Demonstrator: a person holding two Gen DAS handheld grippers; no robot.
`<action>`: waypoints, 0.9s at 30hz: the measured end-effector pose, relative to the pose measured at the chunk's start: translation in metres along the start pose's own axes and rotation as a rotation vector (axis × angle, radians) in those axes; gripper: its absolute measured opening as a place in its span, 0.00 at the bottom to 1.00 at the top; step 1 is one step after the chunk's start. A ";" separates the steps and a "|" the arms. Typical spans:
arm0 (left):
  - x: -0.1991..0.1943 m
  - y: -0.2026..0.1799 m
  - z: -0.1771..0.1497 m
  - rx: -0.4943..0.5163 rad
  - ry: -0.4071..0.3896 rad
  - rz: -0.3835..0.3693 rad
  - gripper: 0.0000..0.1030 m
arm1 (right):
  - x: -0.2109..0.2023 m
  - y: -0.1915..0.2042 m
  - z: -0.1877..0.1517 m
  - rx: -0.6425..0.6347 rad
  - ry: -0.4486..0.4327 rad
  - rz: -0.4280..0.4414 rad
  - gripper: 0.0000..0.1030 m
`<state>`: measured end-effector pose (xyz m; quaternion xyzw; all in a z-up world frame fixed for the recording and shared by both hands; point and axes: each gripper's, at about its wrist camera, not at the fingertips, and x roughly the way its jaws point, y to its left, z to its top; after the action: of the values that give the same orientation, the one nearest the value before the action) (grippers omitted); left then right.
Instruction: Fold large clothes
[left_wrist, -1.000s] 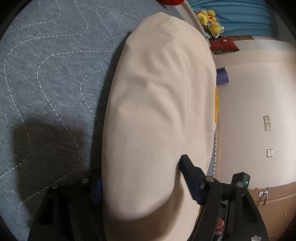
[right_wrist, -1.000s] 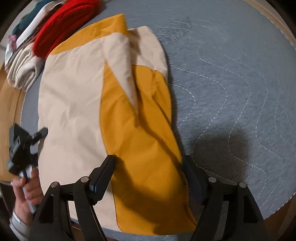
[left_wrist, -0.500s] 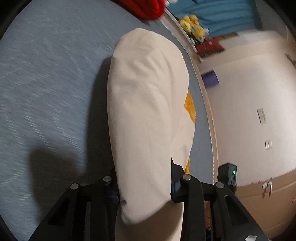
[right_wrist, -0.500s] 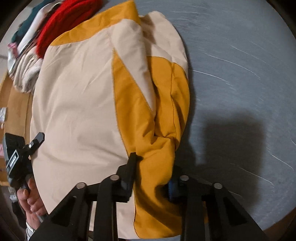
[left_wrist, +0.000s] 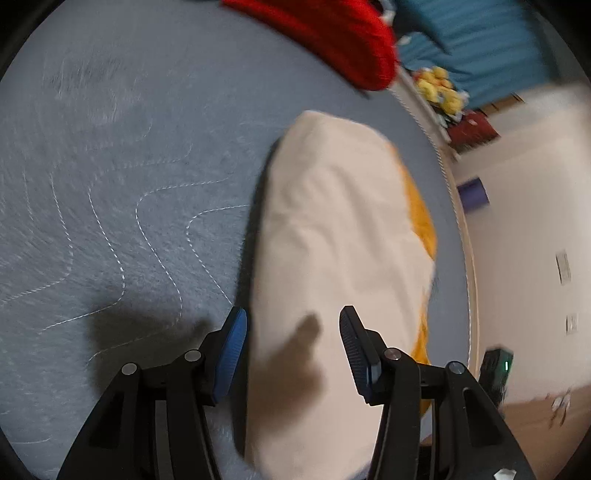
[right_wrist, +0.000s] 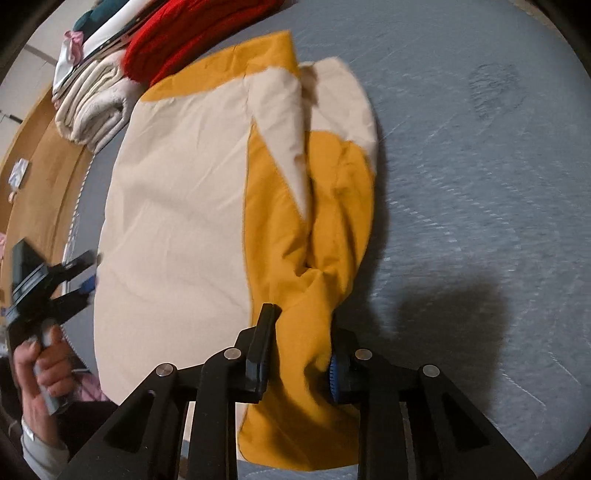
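Garment: the large cream and mustard-yellow cloth garment (right_wrist: 177, 206) lies on the grey quilted surface with wavy white stitching (right_wrist: 480, 184), near its left edge and below the stacked laundry.

Done so far: judging from how it lies, you have already brought it into a long, narrow bundle, with a cream triangular flap laid over the yellow panel.

Left to do: the yellow side is bunched and creased where you hold it, so that edge is not yet laid flat; I judge at least one more fold across the length remains.

Right gripper: your right gripper (right_wrist: 301, 354) is clamped on a gathered wad of the yellow cloth, which fills the narrow gap between the jaws.

Left gripper: your left gripper (left_wrist: 291, 347) stands about half open, its jaws having just been opening. The cream end lies between and beneath them, but the blue pads (left_wrist: 232, 347) do not press on it, so it holds nothing.

Only in the right view: the yellow panel and flap, your hand (right_wrist: 44, 373) on the left tool's handle, and the red knitted item (right_wrist: 184, 40) beside folded cream towels (right_wrist: 92, 107).

Only in the left view: the smooth cream face, the pale wall with sockets, and yellow soft toys (left_wrist: 441, 90) beyond the surface.
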<state>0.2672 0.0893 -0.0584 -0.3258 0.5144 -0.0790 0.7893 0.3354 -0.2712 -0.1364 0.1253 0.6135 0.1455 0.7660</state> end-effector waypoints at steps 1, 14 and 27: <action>-0.002 -0.008 -0.008 0.043 0.022 0.000 0.47 | -0.001 -0.004 -0.002 -0.003 -0.012 -0.013 0.27; -0.036 -0.091 -0.090 0.435 -0.094 0.416 0.86 | -0.045 -0.001 -0.054 -0.085 -0.076 -0.371 0.40; -0.142 -0.139 -0.195 0.382 -0.372 0.323 0.99 | -0.216 0.100 -0.172 -0.216 -0.712 -0.402 1.00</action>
<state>0.0633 -0.0375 0.0825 -0.0945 0.3821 0.0135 0.9192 0.1161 -0.2571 0.0586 -0.0355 0.3041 0.0042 0.9520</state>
